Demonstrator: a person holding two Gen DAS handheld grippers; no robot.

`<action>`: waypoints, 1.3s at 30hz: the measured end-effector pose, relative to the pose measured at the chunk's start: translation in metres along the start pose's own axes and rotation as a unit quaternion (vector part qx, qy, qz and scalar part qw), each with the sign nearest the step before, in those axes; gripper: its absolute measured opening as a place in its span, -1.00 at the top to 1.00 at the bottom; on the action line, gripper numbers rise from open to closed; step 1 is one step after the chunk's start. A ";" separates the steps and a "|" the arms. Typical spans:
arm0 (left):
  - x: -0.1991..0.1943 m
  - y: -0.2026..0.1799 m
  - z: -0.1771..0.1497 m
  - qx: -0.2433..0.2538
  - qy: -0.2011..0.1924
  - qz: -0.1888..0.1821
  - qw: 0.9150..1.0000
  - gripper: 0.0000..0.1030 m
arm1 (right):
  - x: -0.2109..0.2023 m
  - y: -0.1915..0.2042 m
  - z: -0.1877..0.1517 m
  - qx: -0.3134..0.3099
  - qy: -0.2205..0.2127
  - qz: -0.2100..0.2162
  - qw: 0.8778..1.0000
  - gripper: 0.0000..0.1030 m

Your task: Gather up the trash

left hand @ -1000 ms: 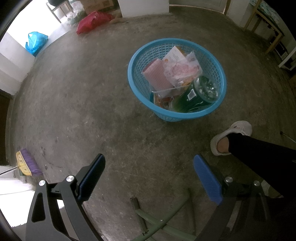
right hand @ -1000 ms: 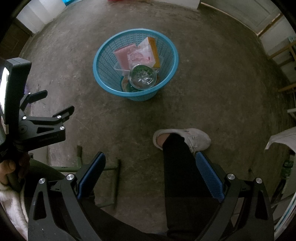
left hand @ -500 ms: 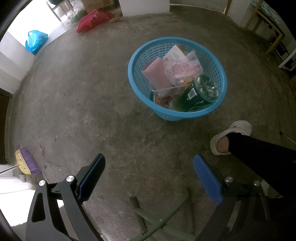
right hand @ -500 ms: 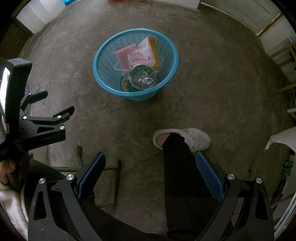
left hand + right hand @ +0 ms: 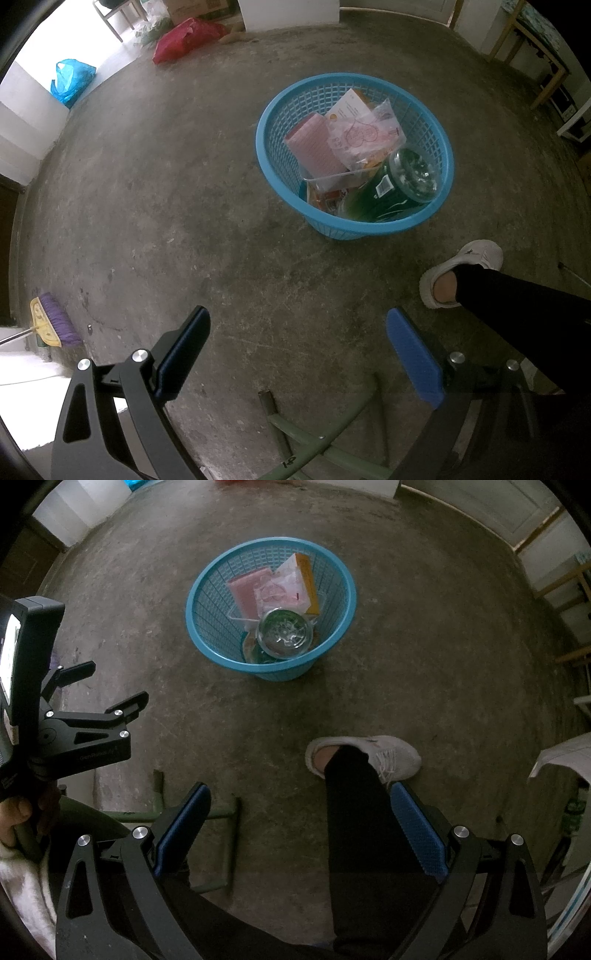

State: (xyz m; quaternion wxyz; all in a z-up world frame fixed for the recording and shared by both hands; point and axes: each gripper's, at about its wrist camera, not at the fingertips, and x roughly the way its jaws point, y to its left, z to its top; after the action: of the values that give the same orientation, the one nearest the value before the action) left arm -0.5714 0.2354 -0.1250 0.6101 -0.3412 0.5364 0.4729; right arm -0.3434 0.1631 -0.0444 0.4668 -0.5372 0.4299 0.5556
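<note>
1. We see the blue basket (image 5: 354,225) on the floor, with the trash inside: a pink pack (image 5: 314,146), a green bottle (image 5: 391,188) and wrappers.
2. Our left gripper (image 5: 297,354) is wide apart, holding nothing, well back from the basket.
3. Our right gripper (image 5: 299,830) is wide too, empty, over a leg near the basket.

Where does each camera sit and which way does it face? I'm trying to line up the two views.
Left wrist: on the left gripper, looking forward and down at the floor and blue basket; open fingers, a leg and a shoe show.
Right wrist: on the right gripper, facing down; open fingers, the leg, the left gripper and the hand holding it show.
Shared: basket, green bottle, pink pack, shoe.
</note>
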 end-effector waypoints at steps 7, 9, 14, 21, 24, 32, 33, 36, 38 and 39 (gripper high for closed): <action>0.000 0.000 -0.001 0.000 0.001 -0.001 1.000 -0.83 | 0.000 0.000 -0.001 0.000 0.000 0.000 1.000 -0.82; 0.000 0.000 0.001 0.000 0.000 0.000 1.000 -0.83 | 0.000 0.000 0.000 0.000 0.000 0.000 1.000 -0.82; 0.000 0.001 0.001 0.001 0.000 0.000 1.000 -0.83 | 0.000 0.000 -0.001 0.000 0.000 0.000 1.000 -0.82; 0.001 0.001 0.000 0.000 0.002 0.000 1.000 -0.83 | 0.000 0.000 -0.001 0.000 0.000 0.001 1.000 -0.82; 0.001 0.001 0.001 0.001 0.001 0.000 1.000 -0.83 | -0.001 0.001 -0.002 -0.002 0.000 -0.001 1.000 -0.82; 0.002 0.002 0.001 0.000 0.001 -0.001 1.000 -0.83 | -0.001 0.001 -0.003 -0.003 0.001 -0.002 1.000 -0.82; 0.002 0.002 0.001 0.000 0.001 -0.001 1.000 -0.83 | -0.001 0.001 -0.002 -0.002 -0.001 -0.001 1.000 -0.82; 0.002 0.002 0.002 0.001 0.001 -0.001 1.000 -0.83 | 0.000 0.001 -0.002 -0.001 0.002 -0.001 1.000 -0.82; 0.002 0.002 0.002 0.001 0.001 0.000 1.000 -0.83 | -0.001 0.001 -0.002 -0.002 0.000 -0.001 1.000 -0.82; 0.002 0.002 0.001 0.001 0.000 0.000 1.000 -0.83 | -0.001 0.001 -0.002 -0.002 0.000 -0.001 1.000 -0.82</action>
State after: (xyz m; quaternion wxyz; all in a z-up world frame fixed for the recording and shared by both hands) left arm -0.5725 0.2375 -0.1270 0.6105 -0.3408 0.5372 0.4718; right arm -0.3437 0.1605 -0.0439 0.4657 -0.5386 0.4285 0.5562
